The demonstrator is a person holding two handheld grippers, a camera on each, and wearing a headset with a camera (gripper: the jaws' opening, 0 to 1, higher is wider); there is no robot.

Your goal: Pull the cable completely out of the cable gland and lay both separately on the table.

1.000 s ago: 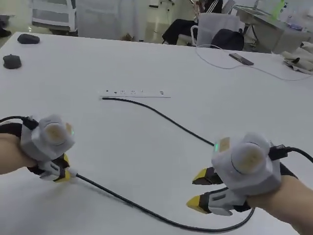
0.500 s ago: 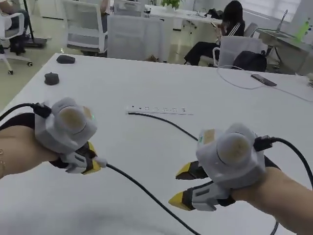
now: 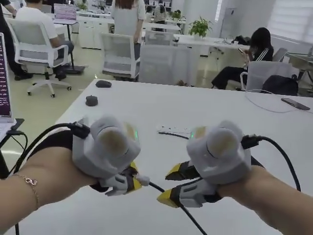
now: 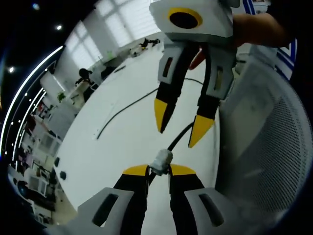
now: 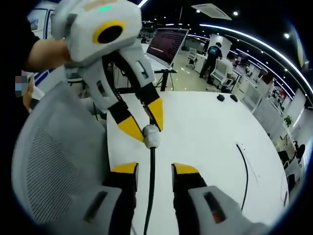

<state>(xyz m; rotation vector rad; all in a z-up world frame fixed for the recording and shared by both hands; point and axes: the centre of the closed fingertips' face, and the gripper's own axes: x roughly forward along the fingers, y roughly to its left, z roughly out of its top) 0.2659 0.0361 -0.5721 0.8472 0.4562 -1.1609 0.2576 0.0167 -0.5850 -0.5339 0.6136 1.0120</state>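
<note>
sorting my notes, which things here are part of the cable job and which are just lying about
Job: cable gland, in the shut left tongs; black cable, between the open right tongs.
Lying about: power strip, computer mouse, second mouse, phone.

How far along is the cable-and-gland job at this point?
Done: the left hand-held gripper is shut on the white cable gland. In hand: the open right hand-held gripper has a jaw on either side of the black cable close to the gland, not yet clamped. Left: grip the cable, pull it fully out, and lay both apart on the table.
</note>
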